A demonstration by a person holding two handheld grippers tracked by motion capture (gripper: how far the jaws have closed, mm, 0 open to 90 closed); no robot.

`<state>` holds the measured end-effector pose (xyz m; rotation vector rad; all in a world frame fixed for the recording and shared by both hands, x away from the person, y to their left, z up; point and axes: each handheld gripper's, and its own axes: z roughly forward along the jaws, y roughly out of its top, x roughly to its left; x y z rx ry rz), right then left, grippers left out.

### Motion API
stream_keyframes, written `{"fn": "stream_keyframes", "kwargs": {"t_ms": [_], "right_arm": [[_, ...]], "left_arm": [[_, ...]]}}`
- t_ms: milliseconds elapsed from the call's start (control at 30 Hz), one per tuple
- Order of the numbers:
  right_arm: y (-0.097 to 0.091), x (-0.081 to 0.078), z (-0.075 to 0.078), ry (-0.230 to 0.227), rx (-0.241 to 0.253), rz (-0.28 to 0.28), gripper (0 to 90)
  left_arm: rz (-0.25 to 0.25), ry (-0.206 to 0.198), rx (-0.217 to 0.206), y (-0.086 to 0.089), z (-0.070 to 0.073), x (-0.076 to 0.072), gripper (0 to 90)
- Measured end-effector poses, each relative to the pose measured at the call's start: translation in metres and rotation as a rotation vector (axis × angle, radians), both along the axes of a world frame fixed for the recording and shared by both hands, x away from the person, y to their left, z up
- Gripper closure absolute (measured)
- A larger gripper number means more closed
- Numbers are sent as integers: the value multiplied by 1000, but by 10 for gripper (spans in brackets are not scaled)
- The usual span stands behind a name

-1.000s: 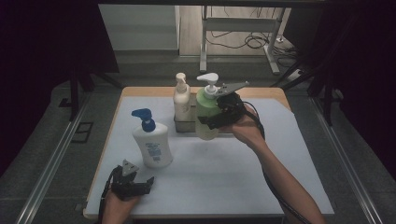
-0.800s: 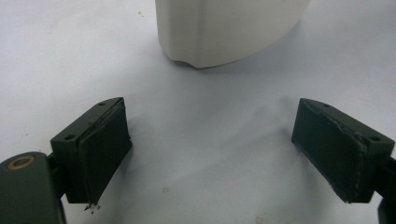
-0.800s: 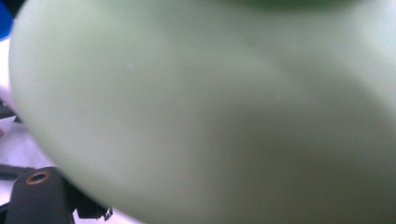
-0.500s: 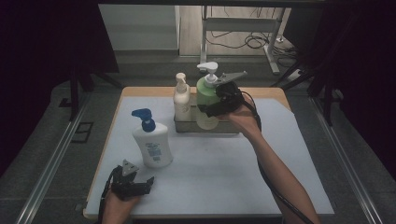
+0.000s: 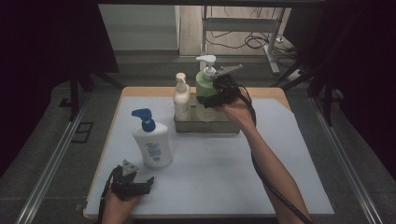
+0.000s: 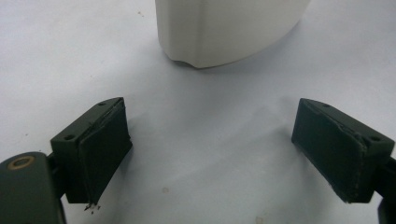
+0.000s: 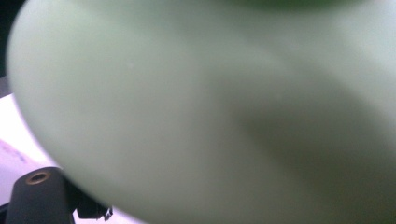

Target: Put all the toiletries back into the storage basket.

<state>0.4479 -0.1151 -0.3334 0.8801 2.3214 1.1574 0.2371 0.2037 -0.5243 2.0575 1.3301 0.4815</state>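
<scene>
Your right tool (image 5: 211, 99) grips the pale green pump bottle (image 5: 203, 91), held over the grey metal tray (image 5: 205, 126) beside the cream pump bottle (image 5: 181, 98). Lower it crooked and it could knock that neighbour. Your left tool (image 5: 140, 185) rests wide open on the tabletop (image 5: 224, 168).

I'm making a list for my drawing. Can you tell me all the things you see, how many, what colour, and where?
green pump bottle: 1, pale green with white pump, held over the metal tray
cream pump bottle: 1, cream, standing in the tray's left part
metal tray: 1, grey, far middle of the mat
white pump bottle: 1, white with blue pump, near left of the mat
mat: 1, white, covering the table
table: 1, wooden edge
right gripper: 1, black, shut on the green pump bottle
left gripper: 1, black, open, near the white pump bottle
</scene>
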Motion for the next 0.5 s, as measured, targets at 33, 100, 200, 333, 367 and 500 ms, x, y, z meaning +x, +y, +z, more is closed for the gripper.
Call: {"fn": "stream_keyframes", "kwargs": {"t_ms": [33, 100, 200, 333, 367, 500], "right_arm": [[0, 0, 0, 0, 0, 0, 126], [1, 4, -2, -1, -4, -9, 126], [1, 10, -6, 0, -2, -20, 126], [3, 16, -11, 2, -8, -35, 126], [3, 16, -11, 2, -8, -35, 126], [5, 21, -17, 7, -8, -37, 126]], "left_arm": [[0, 0, 0, 0, 0, 0, 108], [0, 0, 0, 0, 0, 0, 108], [1, 0, 1, 0, 0, 0, 108], [-1, 2, 3, 0, 0, 0, 108], [-1, 2, 3, 0, 0, 0, 108], [-2, 2, 4, 0, 0, 0, 108]]}}
